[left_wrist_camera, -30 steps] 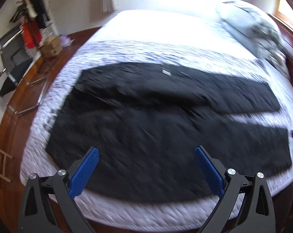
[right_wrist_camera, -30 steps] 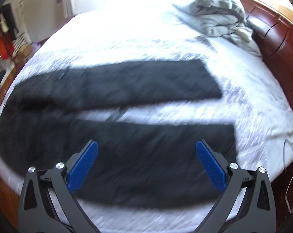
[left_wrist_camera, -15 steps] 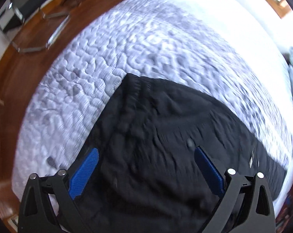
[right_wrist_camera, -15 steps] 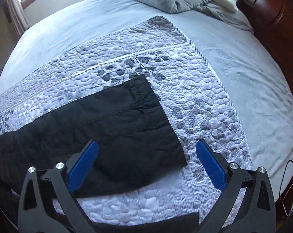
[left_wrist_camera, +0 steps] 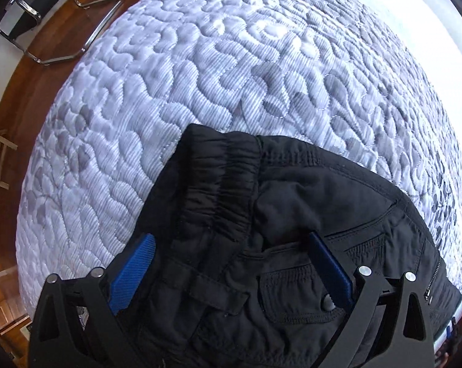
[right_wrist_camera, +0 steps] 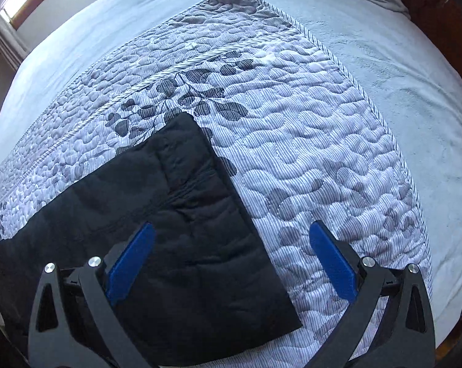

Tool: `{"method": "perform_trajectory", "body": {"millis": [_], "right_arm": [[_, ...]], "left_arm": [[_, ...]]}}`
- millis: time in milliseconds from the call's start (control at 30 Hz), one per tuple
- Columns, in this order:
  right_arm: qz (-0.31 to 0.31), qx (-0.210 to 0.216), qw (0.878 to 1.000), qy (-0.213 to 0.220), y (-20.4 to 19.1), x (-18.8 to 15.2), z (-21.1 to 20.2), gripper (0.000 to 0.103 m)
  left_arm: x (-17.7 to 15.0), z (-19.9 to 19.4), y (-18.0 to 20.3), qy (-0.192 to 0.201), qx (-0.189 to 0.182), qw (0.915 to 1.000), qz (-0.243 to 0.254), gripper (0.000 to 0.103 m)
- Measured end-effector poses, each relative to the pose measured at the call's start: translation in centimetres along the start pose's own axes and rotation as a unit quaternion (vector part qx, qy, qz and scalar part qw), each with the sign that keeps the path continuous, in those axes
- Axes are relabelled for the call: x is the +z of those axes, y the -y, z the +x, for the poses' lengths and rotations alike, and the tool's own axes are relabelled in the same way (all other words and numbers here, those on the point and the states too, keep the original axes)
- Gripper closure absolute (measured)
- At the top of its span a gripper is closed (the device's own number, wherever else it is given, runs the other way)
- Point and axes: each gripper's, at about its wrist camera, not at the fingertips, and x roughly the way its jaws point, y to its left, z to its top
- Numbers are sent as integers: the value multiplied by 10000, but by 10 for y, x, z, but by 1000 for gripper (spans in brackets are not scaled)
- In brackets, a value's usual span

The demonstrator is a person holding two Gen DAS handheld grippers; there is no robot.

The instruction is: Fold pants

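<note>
Overhead, both grippers' fingers (left_wrist_camera: pixel 133 273) (right_wrist_camera: pixel 332 260) apart above black pants (left_wrist_camera: pixel 261 230) on a quilt (right_wrist_camera: pixel 292 122), no legible label.

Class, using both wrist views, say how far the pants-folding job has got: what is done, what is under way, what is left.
Done: the black pants lie spread on the quilt, unfolded.
In hand: the left tool hangs open over the waistband; the right tool hangs open over a leg hem. Neither grips cloth.
Left: grasping both ends and every fold.

Pants (left_wrist_camera: pixel 292 214) on quilt (left_wrist_camera: pixel 200 76), quilt on bed (right_wrist_camera: pixel 399 76)
</note>
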Motion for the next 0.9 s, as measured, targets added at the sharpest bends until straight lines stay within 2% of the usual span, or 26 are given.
{"method": "perform_trajectory", "body": {"millis": [67,167,233,300,400,433,467,500,600,700,800,833,900], "right_arm": [[-83,12,10000,8,0,5,0,2],[-49,135,9999,-27,5,15,-2,2],[19,243,9996,-110,11,22,-1,2],[53,295,9993,-217,14,29,2,3],[-16,502,9985,-234,10,38,5,3],[-109,579,9980,-237,5,40,8,3],[-167,590,9977,-276,0,43,11,3],[-245,539,9978,-307,-7,46,15,3],[-395,282,9981,-385,-23,53,29,3],[-453,74,9978,-484,-31,56,42,5],[-712,-17,9969,-332,-39,54,41,35],[-799,89,9963,-293,-42,53,38,56],[-851,57,9961,-240,-44,52,31,79]], "left_arm": [[-7,-4,12,64,84,9998,142,8],[-16,-11,29,128,353,9988,327,22],[-23,-18,43,95,470,9979,435,40],[-25,-21,50,26,567,9969,544,53],[-25,-25,52,-28,541,9965,634,66],[-24,-27,51,-57,351,9974,632,82],[-24,-28,52,-75,204,9981,576,82],[-21,-25,46,-49,240,9979,595,82],[-23,-21,56,9,429,9959,801,83],[-28,-24,69,46,478,9957,788,86],[-34,-30,82,90,547,9945,890,88],[-36,-31,88,118,595,9937,946,88],[-40,-35,95,169,680,9925,1006,89]]}}
